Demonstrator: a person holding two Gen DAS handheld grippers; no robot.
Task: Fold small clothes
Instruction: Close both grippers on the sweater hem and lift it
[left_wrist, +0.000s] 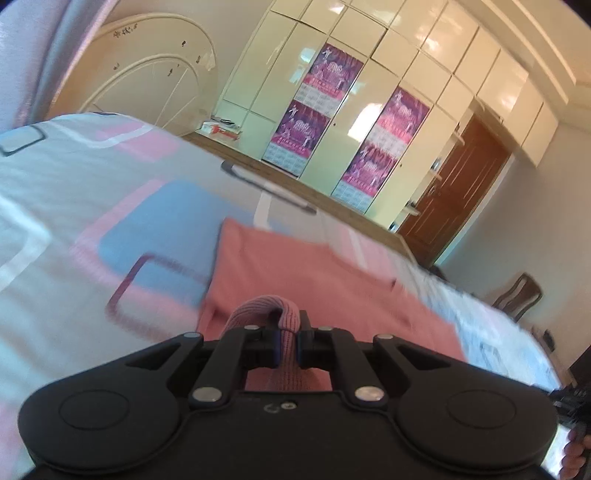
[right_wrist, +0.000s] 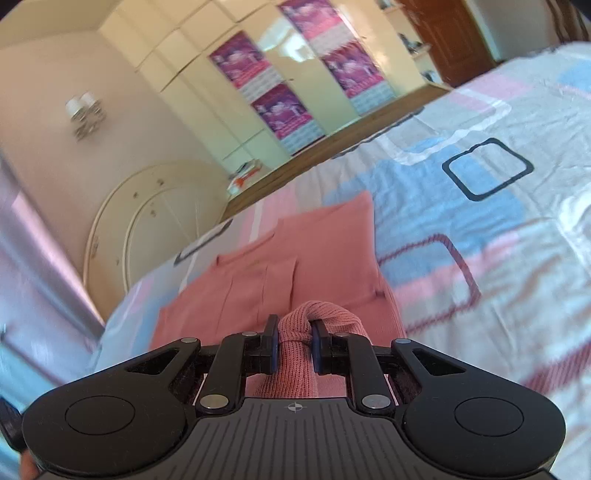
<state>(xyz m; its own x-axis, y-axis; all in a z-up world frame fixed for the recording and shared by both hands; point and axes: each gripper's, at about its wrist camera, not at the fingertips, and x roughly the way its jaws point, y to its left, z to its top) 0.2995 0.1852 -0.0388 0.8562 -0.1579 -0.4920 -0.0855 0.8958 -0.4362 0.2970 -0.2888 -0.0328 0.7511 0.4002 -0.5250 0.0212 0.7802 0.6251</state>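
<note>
A pink knitted garment lies spread on the patterned bed sheet. My left gripper is shut on a bunched near edge of the garment, lifted above the bed. In the right wrist view the same pink garment stretches away from me over the bed sheet, with fold lines across it. My right gripper is shut on a thick gathered wad of its near edge, also raised off the bed. Both views are motion-blurred.
A cream wardrobe with purple posters fills the far wall beyond a strip of wooden floor. A curved white headboard stands at the bed's end. A brown door and a chair are at the right.
</note>
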